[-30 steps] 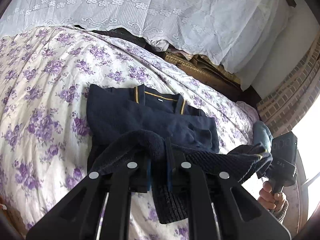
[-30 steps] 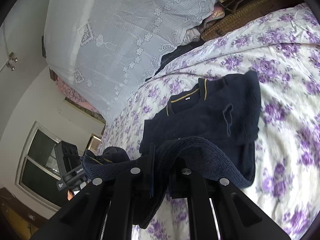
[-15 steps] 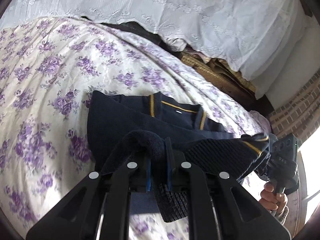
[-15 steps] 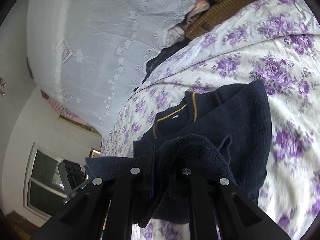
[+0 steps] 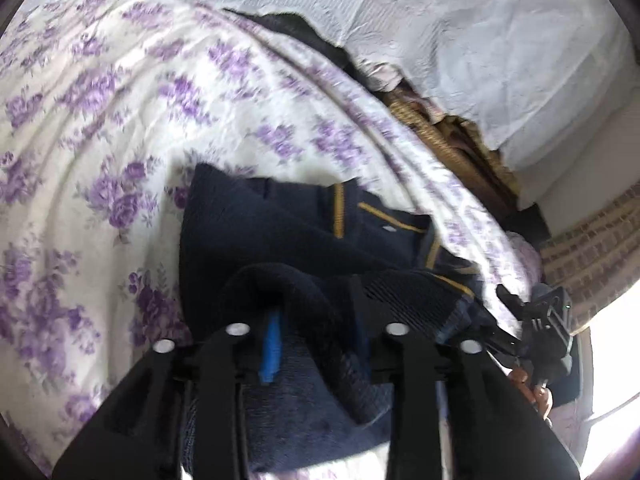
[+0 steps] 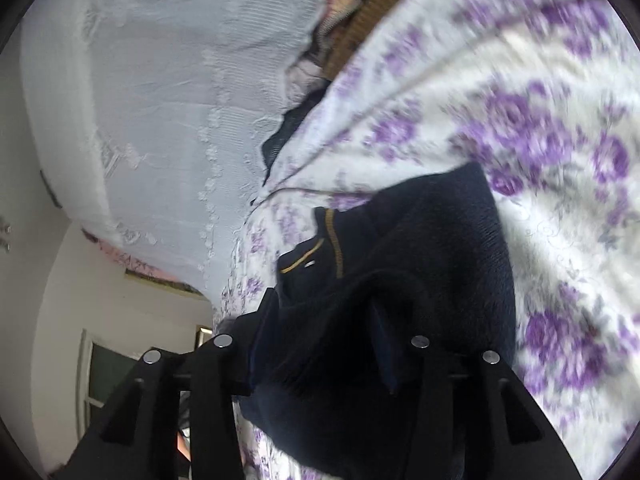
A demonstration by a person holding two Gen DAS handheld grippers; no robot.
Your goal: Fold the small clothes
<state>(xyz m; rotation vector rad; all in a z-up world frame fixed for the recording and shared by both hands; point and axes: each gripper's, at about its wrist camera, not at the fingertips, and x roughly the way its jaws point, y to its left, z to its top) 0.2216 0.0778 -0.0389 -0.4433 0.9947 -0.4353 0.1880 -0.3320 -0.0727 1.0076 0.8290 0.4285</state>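
Observation:
A small navy knit sweater (image 5: pixel 256 236) with yellow-striped collar lies on the floral bedspread (image 5: pixel 120 128). Its bottom hem is lifted and folded toward the collar. My left gripper (image 5: pixel 316 320) has its jaws spread with the hem draped between and over the fingers. My right gripper (image 6: pixel 320 332) also has spread jaws with the sweater (image 6: pixel 440 240) fabric bunched between them. The right gripper also shows in the left wrist view (image 5: pixel 548 328) at the right edge, held by a hand.
White lace curtain (image 5: pixel 460 20) hangs behind the bed. Woven mats and bedding (image 5: pixel 440 128) are stacked at the bed's far edge. A brick-pattern wall (image 5: pixel 592 248) and bright window are at right. A dark window (image 6: pixel 104 376) is at lower left.
Both grippers carried the hem forward over the sweater toward the collar, then their jaws opened wider. Both views are blurred with motion.

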